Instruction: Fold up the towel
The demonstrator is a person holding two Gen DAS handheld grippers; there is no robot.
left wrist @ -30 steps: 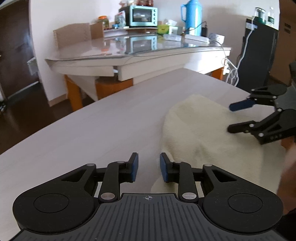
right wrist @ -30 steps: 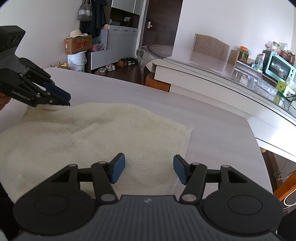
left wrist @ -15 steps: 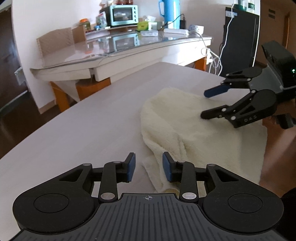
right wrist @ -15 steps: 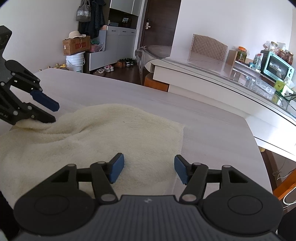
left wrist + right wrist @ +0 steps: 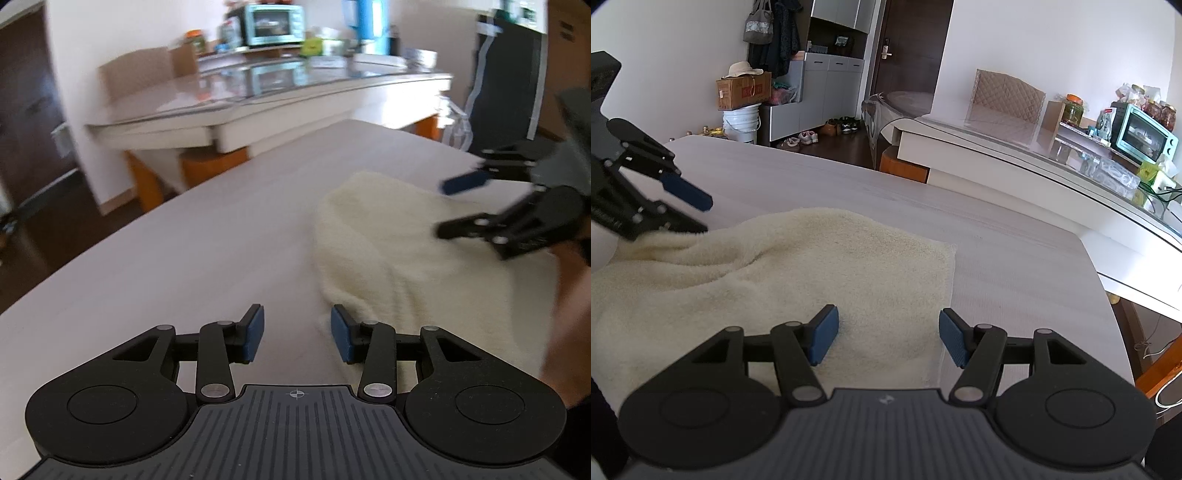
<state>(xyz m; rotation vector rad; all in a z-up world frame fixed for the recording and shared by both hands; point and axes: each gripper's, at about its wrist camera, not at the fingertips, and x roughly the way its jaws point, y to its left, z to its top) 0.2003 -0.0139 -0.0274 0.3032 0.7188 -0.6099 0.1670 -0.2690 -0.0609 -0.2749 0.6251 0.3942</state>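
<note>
A cream fluffy towel (image 5: 399, 251) lies bunched on the pale table (image 5: 184, 251); it also shows in the right wrist view (image 5: 798, 269). My left gripper (image 5: 297, 334) is open and empty, low over the table at the towel's near left edge. In the right wrist view the left gripper (image 5: 698, 216) hangs open at the towel's raised left corner. My right gripper (image 5: 884, 339) is open and empty just above the towel's near right part. In the left wrist view the right gripper (image 5: 448, 206) hovers open above the towel.
A second glass-topped table (image 5: 295, 92) with a teal oven (image 5: 275, 24) stands behind. A black cabinet (image 5: 506, 81) with cables is at the back right. In the right wrist view the table (image 5: 1015, 266) runs to an edge at the right.
My left gripper has opened wider, let go of the towel corner and drawn back to the left. The towel corner has dropped back. The right gripper has barely moved.
</note>
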